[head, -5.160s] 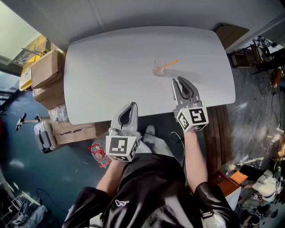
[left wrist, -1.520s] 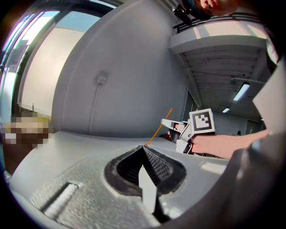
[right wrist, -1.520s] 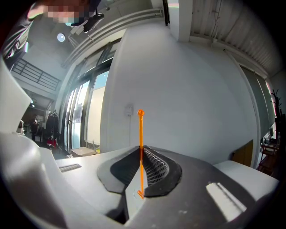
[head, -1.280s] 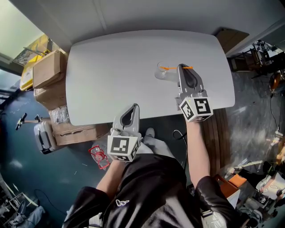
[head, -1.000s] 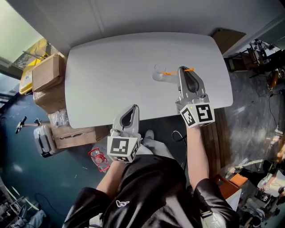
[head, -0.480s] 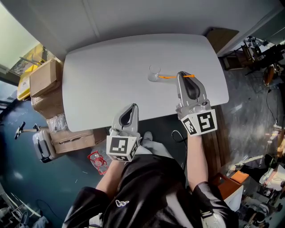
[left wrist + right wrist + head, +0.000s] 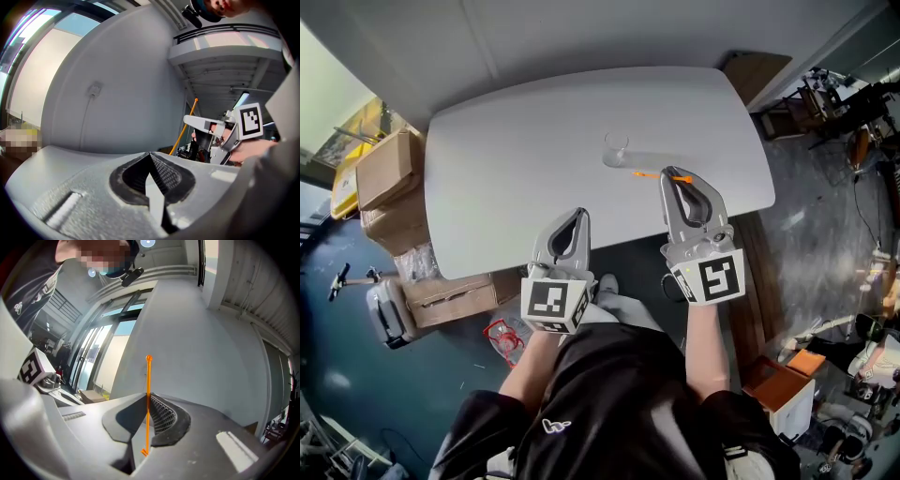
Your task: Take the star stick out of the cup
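right gripper [image 7: 676, 175], clamped on star stick [image 7: 645, 174], has pulled it clear of cup [image 7: 616, 149].

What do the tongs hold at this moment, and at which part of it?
The right tongs grip the orange star stick on its thin shaft, between its two ends. The left tongs are shut and empty.

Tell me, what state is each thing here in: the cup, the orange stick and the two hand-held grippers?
Cup: upright on the table, no stick in it.
Orange stick: out of the cup, pinched between jaws.
Right hand-held gripper: shut on the orange stick, beside the cup.
Left hand-held gripper: jaws together, nothing held, at the table's near edge.
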The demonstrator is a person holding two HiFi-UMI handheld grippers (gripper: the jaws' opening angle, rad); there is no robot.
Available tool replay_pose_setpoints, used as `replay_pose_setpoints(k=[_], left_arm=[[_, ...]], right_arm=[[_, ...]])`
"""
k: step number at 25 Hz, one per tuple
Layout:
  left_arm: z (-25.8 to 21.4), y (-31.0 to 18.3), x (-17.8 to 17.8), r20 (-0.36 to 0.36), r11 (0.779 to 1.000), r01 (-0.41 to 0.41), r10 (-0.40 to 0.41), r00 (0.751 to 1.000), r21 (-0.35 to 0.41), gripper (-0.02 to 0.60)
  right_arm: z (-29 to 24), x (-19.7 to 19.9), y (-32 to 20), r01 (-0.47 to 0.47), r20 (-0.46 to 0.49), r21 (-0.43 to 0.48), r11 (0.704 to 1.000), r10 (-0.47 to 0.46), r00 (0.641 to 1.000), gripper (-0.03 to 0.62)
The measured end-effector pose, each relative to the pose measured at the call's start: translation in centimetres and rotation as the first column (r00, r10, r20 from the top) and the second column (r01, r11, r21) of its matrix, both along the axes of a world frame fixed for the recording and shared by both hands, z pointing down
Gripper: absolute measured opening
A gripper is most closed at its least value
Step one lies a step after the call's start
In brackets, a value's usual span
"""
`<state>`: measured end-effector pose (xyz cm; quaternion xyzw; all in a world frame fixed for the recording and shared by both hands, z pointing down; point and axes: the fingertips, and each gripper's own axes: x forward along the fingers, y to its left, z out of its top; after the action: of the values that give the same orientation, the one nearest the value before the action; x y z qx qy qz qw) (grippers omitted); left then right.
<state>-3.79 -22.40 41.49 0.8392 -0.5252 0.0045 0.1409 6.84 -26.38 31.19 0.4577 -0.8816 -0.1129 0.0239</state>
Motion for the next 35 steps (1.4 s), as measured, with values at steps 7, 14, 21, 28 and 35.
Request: replay_pose_setpoints(k=[7,14,21,28,35], left_arm=[[-0.7,-0.3,0.7,-0.009,0.999,-0.024,0.024,1.000,0.022,0.002],[-1.0,-0.6,1.6,-0.010,0.999,-0.039,0.039,0.999,0.027,0.002],[-0.8,0.2,2.4,-0.020,0.999,-0.034,0.034,0.999,0.013,0.002],[-0.5,0.5,2.2,-0.014,1.000,-0.022,0.022,1.000,0.002,0.002],[-0.7,0.3,1.3,-0.003,1.000,0.007,-0.007,1.000,0.012,0.002]], right_arm=[[0.8,-0.1,1.7,-0.018,0.003,-0.035,0.999,0.018,1.000,0.021],[2.3,0.9,3.1,-0.045,0.033,-0.083,0.996,0.047,0.998,0.021],[3.4,2.1,4.3,-0.114,0.063,-0.110,0.987,0.122,0.991,0.021],[4.7,2.4,4.3,-0.113,0.106,-0.154,0.982,0.130,0.986,0.021],[6.2,2.1,4.4,-0.103,0.114,-0.193,0.976,0.126,0.985,0.021]])
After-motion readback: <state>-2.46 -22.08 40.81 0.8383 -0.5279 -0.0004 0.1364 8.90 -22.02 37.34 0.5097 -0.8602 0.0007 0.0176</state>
